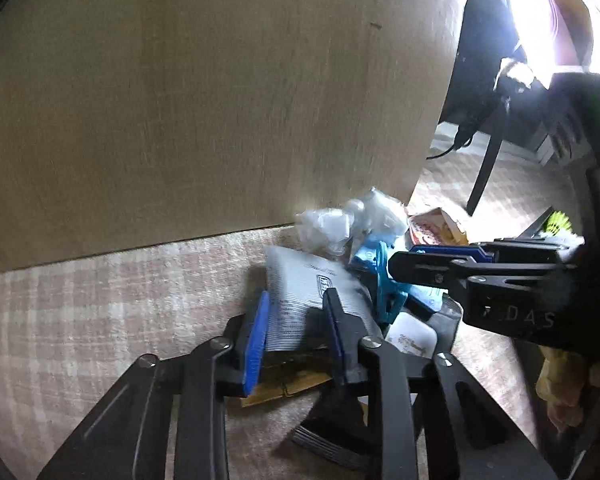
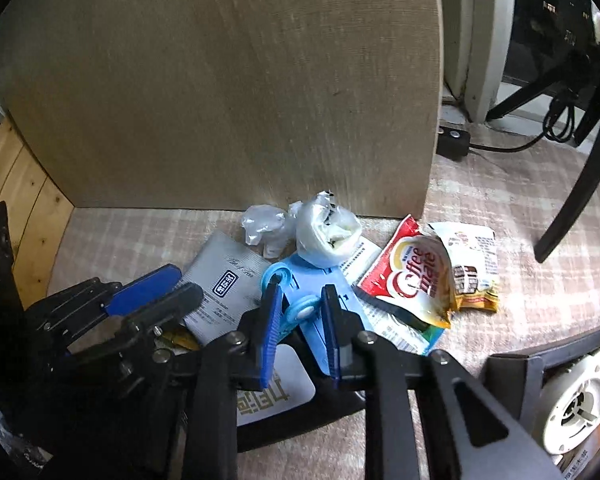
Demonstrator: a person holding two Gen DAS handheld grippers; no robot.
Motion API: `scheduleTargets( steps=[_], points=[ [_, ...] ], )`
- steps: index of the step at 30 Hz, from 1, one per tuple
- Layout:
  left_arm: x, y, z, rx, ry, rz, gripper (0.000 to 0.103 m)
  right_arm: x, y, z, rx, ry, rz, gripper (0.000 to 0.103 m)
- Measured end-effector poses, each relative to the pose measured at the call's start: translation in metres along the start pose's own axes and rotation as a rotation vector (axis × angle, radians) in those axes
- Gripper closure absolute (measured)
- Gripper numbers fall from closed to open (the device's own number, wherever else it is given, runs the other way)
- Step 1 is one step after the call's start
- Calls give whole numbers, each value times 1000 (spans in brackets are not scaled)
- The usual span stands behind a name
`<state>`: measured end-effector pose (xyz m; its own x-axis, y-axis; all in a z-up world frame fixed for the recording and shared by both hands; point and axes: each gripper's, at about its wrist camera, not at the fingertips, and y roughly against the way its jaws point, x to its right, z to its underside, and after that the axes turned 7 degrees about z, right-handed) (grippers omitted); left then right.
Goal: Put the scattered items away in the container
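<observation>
A heap of litter lies on the checked carpet against a wooden panel [image 2: 220,100]. My left gripper [image 1: 299,296] is shut on a silver sachet [image 1: 296,280] with printed text; it comes into the right wrist view from the left, left gripper [image 2: 186,280] at the sachet [image 2: 224,288] edge. My right gripper [image 2: 302,286] is shut on a light blue plastic clip [image 2: 304,312], its blue pads against the clip's sides. In the left wrist view the right gripper [image 1: 400,260] reaches in from the right at the clip [image 1: 384,280]. No container is clearly in view.
Two crumpled clear plastic bags [image 2: 326,236] sit by the panel. A red Coffee mate packet [image 2: 412,280] and a yellow-white sachet [image 2: 472,264] lie to the right. A white packet [image 2: 276,396] rests on something black below my fingers. A black chair leg [image 2: 580,188] and power strip [image 2: 454,140] stand behind.
</observation>
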<state>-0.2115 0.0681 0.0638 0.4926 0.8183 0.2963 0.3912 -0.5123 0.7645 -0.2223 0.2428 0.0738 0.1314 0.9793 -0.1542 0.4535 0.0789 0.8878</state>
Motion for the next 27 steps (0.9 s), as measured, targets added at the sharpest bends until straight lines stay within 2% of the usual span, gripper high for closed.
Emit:
scheduleTargets(
  steps=[4,5,6,18,27],
  points=[
    [0,8,0,24,8,-3,90,3,8,2,13,-11,-16,86],
    [0,10,0,30,8,0,94,4,9,3,16,-13,-19,87],
    [1,12,0,32,8,4,103,5,11,3,20,-18,-24,87],
    [-2,53,-1,92,27,31,103,22,53,4,86,-52,-56,87],
    [31,87,-4,148,-21,47,103,37,105,20,144,-70,-77,87]
  ],
)
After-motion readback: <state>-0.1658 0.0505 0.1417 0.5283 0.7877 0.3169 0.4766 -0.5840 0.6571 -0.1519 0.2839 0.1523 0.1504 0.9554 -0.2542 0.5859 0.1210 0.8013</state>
